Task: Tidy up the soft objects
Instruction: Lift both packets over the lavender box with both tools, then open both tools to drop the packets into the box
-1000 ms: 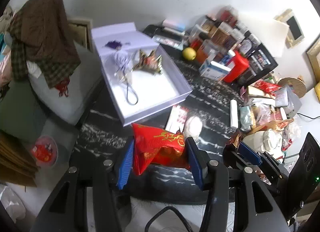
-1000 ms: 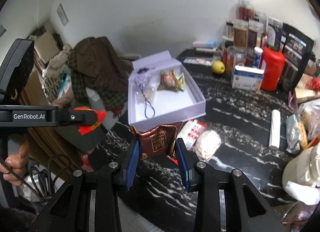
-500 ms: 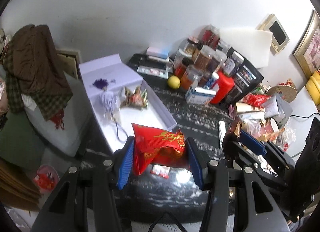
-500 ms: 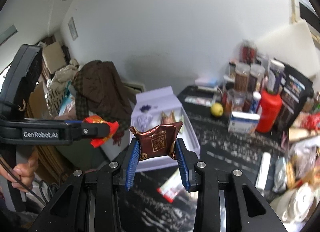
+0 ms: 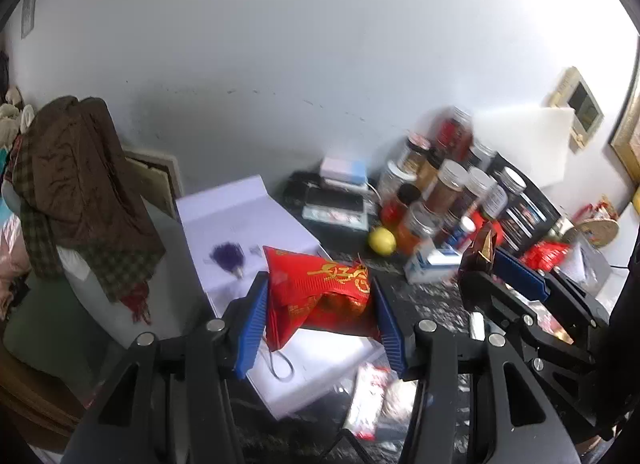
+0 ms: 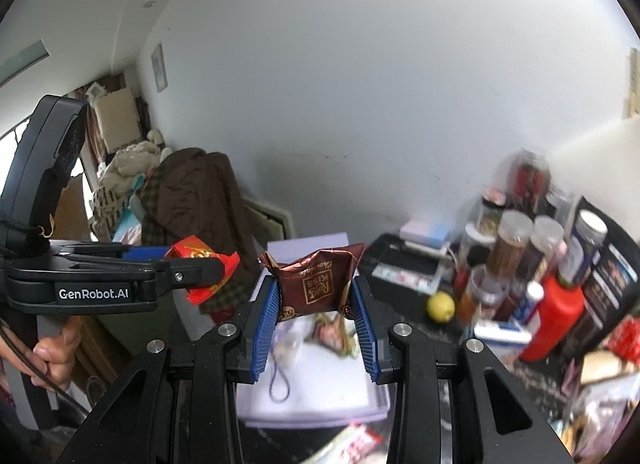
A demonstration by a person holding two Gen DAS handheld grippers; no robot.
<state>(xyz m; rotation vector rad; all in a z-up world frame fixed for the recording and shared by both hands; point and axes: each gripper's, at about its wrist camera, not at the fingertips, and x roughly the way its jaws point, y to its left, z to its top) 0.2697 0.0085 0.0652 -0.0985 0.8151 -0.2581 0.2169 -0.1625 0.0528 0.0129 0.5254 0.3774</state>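
Note:
My left gripper (image 5: 318,310) is shut on a red pouch with gold lettering (image 5: 320,296), held up in the air over the open lavender box (image 5: 248,223). My right gripper (image 6: 314,314) is shut on a brown foil snack packet (image 6: 316,284), also raised above the box (image 6: 320,396). In the box lie a purple tassel charm (image 5: 228,256) with a cord loop (image 6: 280,384) and a patterned triangular sachet (image 6: 332,334). The left gripper with its red pouch (image 6: 200,268) shows at the left of the right wrist view; the right gripper (image 5: 492,260) shows at the right of the left wrist view.
A black marbled table (image 5: 432,296) carries jars (image 5: 452,183), a red bottle (image 6: 556,312), a lemon (image 5: 382,240), small boxes and a loose red-white packet (image 5: 368,400) below the box. A brown coat (image 5: 76,167) hangs over a chair at left. White wall behind.
Both grippers have risen and tilted up with their loads; the table and box have dropped lower in both views and more wall shows. The grips are unchanged.

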